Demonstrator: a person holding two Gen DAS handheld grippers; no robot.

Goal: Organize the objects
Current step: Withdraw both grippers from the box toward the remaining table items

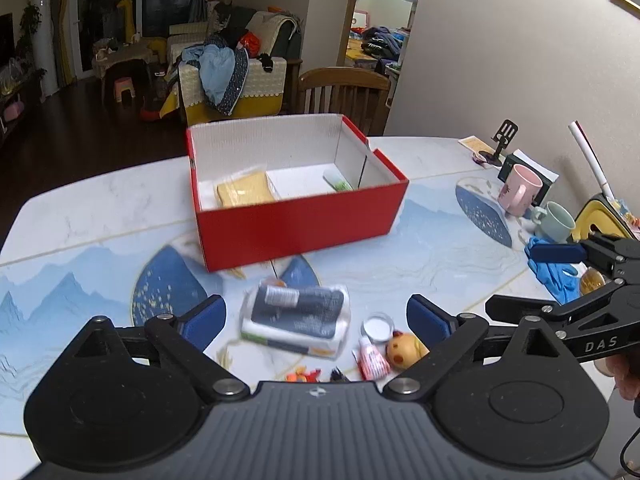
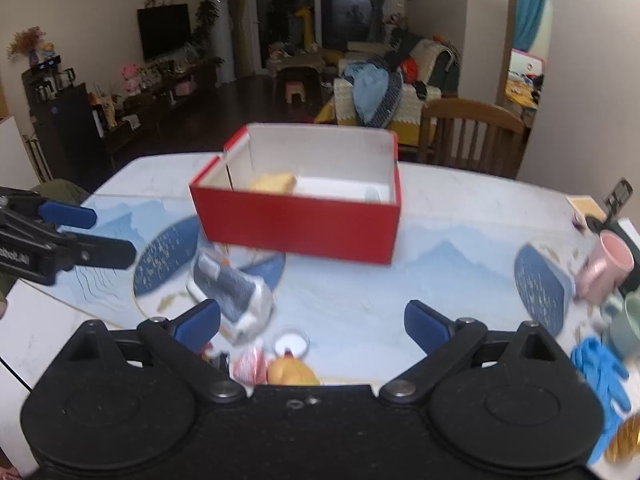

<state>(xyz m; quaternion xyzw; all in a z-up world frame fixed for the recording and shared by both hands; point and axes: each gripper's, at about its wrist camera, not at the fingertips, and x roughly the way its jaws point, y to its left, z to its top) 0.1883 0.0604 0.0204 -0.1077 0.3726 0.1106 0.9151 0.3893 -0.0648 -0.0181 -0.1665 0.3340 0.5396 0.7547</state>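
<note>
Left wrist view: the left gripper (image 1: 316, 318) is spread wide with nothing pinched, hanging over a wrapped dark packet (image 1: 297, 318) that lies on the table (image 1: 100, 216) just in front of the red box (image 1: 298, 196). Right wrist view: the right gripper (image 2: 312, 322) is spread wide and empty too, the box (image 2: 298, 208) sits straight ahead, and the packet (image 2: 232, 294) is near its front left corner.
</note>
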